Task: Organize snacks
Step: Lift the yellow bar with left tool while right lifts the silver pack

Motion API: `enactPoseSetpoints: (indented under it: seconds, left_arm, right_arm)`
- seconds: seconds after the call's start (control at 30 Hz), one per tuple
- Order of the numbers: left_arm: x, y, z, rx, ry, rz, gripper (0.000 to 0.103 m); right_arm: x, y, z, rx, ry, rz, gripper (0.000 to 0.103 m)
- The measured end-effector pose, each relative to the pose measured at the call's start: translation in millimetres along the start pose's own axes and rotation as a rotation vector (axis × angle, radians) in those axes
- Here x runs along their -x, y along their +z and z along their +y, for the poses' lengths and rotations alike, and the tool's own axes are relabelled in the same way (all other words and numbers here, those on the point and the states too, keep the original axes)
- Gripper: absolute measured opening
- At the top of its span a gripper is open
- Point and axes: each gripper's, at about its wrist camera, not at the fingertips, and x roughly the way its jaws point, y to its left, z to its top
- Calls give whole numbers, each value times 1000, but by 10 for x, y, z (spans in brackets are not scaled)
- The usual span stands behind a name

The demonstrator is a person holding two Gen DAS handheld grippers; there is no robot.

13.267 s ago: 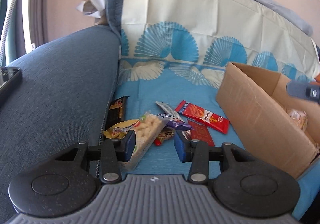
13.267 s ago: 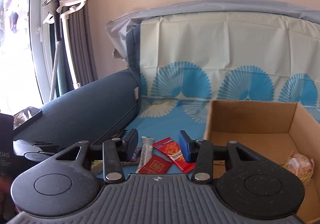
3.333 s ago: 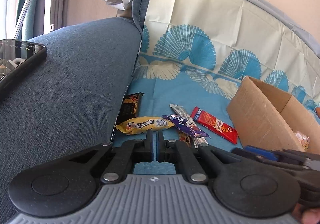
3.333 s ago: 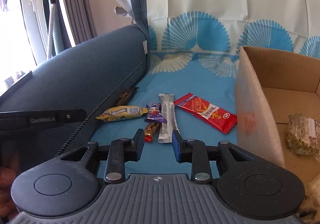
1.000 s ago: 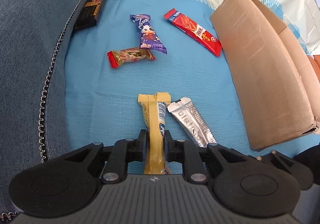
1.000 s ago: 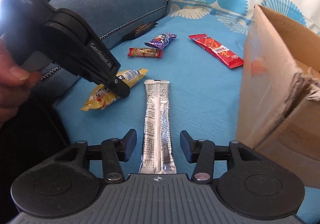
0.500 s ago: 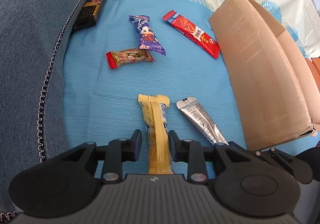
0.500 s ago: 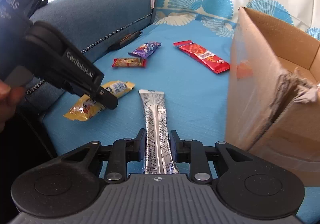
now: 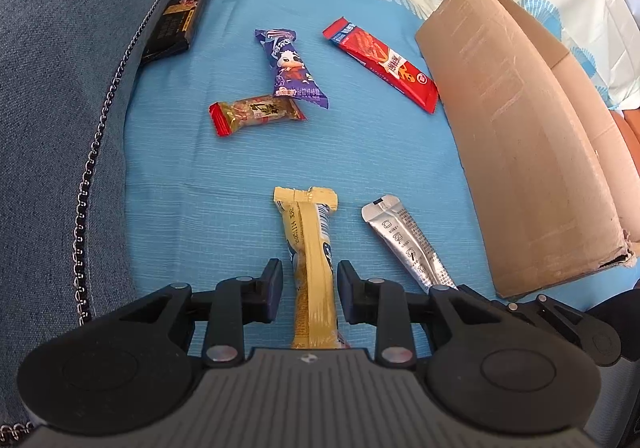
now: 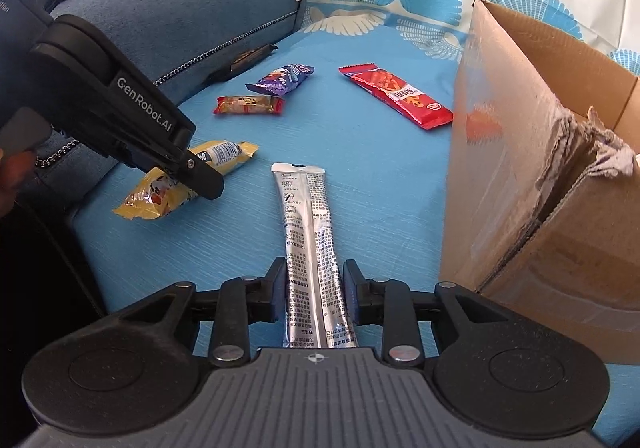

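Lying on the blue sofa cover (image 9: 240, 175): six loose snacks, none in the cardboard box (image 9: 520, 127). Standing open-topped at the right of the seat, near corner torn and frayed; inside hidden from both views, so contents impossible to tell.

Left gripper (image 9: 310, 290): released, having just been opening, pads standing clear on either side of the yellow bar (image 9: 310, 248). Bar flat on the cover, pointing away lengthwise between the pads.

Right gripper (image 10: 314, 292): straddling the silver sachet (image 9: 404, 244), just eased open a little, pads hugging both long edges. Pressing or merely touching: cannot tell. Sachet flat on the cover, just beside the yellow bar and near the box's outer wall.

Farther back:
- red packet (image 9: 380, 63), slanted, near the box's wall
- purple packet (image 9: 290, 67), mid-seat
- red-ended candy (image 9: 256, 113), its end touching the purple packet's lower edge
- black packet (image 9: 176, 25), tucked against the dark blue armrest (image 9: 60, 67), well apart from the box
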Motion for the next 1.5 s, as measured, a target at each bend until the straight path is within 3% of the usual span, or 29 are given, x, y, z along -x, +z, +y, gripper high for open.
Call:
enactPoseSetpoints:
  seconds: [0.3, 0.37, 0.43, 0.73, 0.93, 1.17, 1.27, 1.5]
  left_arm:
    - [-9, -14, -26, -23, 15, -3, 33]
    - [-10, -16, -29, -26, 20, -6, 29]
    - [-11, -18, -30, -28, 26, -6, 14]
    - [20, -25, -41, -44, 17, -28, 13]
    - [21, -31, -50, -42, 13, -21, 14]
    - [15, -25, -46, -42, 12, -19, 14]
    - [16, -24, -45, -42, 12, -18, 14]
    - [21, -33, -47, -40, 20, -30, 14]
  right_arm:
    - [6, -15, 21, 9, -2, -12, 28]
    - [10, -15, 25, 10, -3, -15, 27]
    - [19, -18, 23, 7, -3, -19, 25]
    - [64, -13, 5, 6, -1, -44, 16]
    - [49, -23, 10, 5, 7, -35, 22]
    - [-16, -22, -24, -17, 7, -18, 40]
    - [-20, -24, -30, -18, 13, -15, 41]
    - [19, -27, 14, 11, 40, -31, 19]
